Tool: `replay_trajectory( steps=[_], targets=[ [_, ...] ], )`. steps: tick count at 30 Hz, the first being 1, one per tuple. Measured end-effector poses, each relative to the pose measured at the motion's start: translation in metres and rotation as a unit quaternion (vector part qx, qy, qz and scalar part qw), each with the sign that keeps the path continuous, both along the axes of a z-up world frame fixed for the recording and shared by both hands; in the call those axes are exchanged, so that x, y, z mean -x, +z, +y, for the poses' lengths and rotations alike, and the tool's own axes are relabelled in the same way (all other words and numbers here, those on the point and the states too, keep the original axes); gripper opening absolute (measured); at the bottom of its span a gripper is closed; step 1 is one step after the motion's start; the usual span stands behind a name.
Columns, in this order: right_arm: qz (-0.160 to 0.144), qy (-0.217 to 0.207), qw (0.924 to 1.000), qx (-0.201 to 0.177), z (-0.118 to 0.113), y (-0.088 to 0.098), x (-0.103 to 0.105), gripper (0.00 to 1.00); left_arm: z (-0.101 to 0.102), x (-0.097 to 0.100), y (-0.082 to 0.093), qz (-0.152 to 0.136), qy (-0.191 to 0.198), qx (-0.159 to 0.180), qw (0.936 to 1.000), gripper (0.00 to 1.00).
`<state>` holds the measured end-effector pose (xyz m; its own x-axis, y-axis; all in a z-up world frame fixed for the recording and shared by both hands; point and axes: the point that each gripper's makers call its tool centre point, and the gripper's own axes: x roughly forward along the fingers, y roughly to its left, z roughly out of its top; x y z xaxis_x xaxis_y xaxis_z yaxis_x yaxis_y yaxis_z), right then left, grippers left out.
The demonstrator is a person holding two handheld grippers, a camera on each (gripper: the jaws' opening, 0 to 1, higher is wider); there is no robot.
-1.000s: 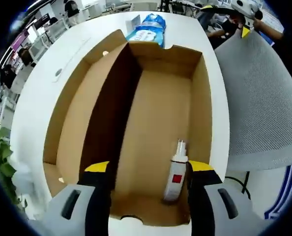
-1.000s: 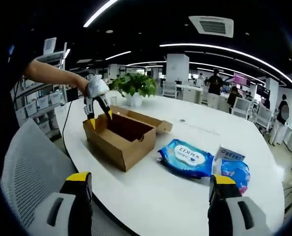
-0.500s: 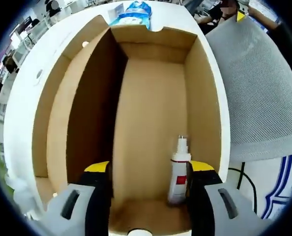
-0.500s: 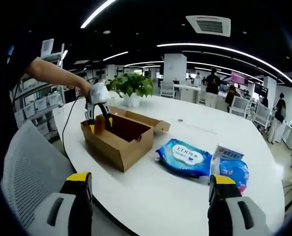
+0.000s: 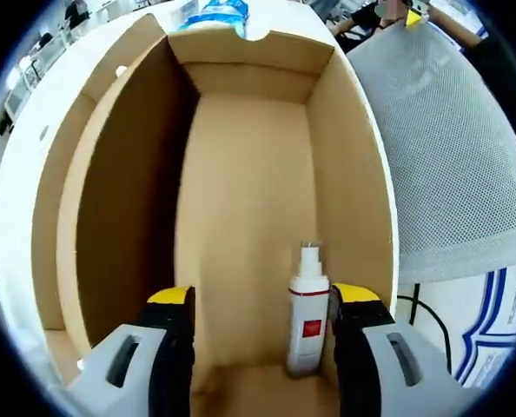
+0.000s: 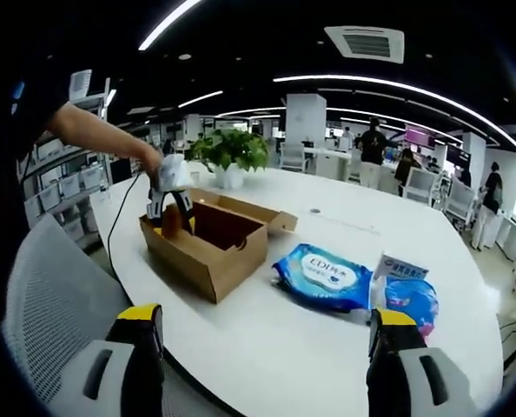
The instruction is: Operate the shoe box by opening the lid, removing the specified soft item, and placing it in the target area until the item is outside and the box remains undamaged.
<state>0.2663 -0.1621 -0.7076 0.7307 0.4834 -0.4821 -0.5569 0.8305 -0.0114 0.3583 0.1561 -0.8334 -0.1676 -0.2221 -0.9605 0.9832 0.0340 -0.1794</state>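
Left tongs (image 5: 256,300) spread wide, lowered inside the open brown cardboard shoe box (image 5: 241,174), gripping nothing; small white spray bottle with red label (image 5: 307,313) standing on the box floor just beside the right jaw. Deeper into the box than a second ago. Right tongs (image 6: 262,334) released, empty, above the white counter (image 6: 267,339) near its edge. Blue wipes packet (image 6: 323,276) lying outside, beside the box.

The shoe box (image 6: 208,248) sits on the table (image 6: 267,339), a spray bottle (image 5: 307,314) inside it. Right of the box lie two wipe packs (image 6: 326,276), and a plant (image 6: 230,149) stands behind it.
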Motion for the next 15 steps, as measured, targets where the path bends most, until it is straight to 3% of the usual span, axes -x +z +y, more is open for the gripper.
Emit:
replay_trajectory(
  steps=[15],
  targets=[
    [0.005, -0.003, 1.0, 0.004, -0.0024, -0.003, -0.0005, 0.98, 0.004, -0.0052, -0.0056, -0.01, 0.032, 0.007, 0.9994, 0.57]
  ],
)
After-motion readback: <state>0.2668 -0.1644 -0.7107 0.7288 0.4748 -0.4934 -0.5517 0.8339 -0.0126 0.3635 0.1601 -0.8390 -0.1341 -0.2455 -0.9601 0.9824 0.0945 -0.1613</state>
